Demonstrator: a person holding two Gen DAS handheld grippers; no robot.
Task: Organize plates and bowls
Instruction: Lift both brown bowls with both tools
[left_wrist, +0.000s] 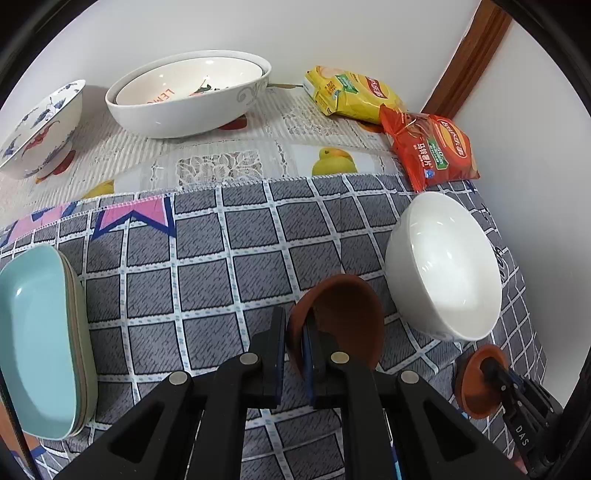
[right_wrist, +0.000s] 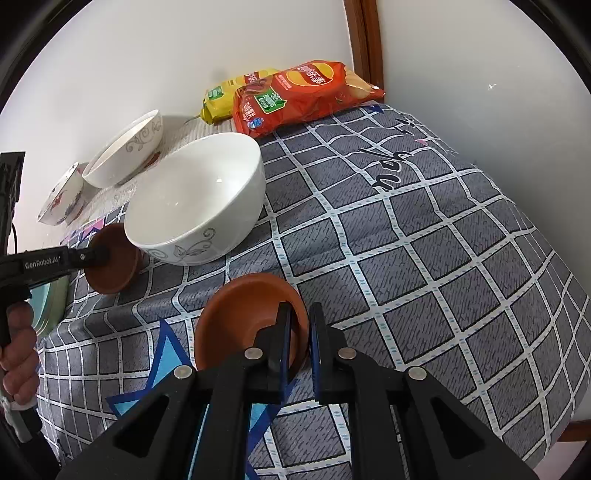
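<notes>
My left gripper (left_wrist: 294, 328) and right gripper (right_wrist: 300, 332) each pinch one of two brown dishes (left_wrist: 343, 317); one white bowl (left_wrist: 443, 266) sits at two o'clock.

Both grippers are matte black plastic. The left gripper (left_wrist: 294, 334) has angular arms with triangular cut-outs, four round silver rivets at the joints, and blue pads lining the inner faces of its fingers (left_wrist: 277, 332). The right gripper (right_wrist: 300, 332) is built the same way – black arms, silver rivets, blue-edged fingers (right_wrist: 318, 332). White lettering runs along the side of each gripper's body. A bare hand (right_wrist: 18, 350) wraps one black handle.
</notes>
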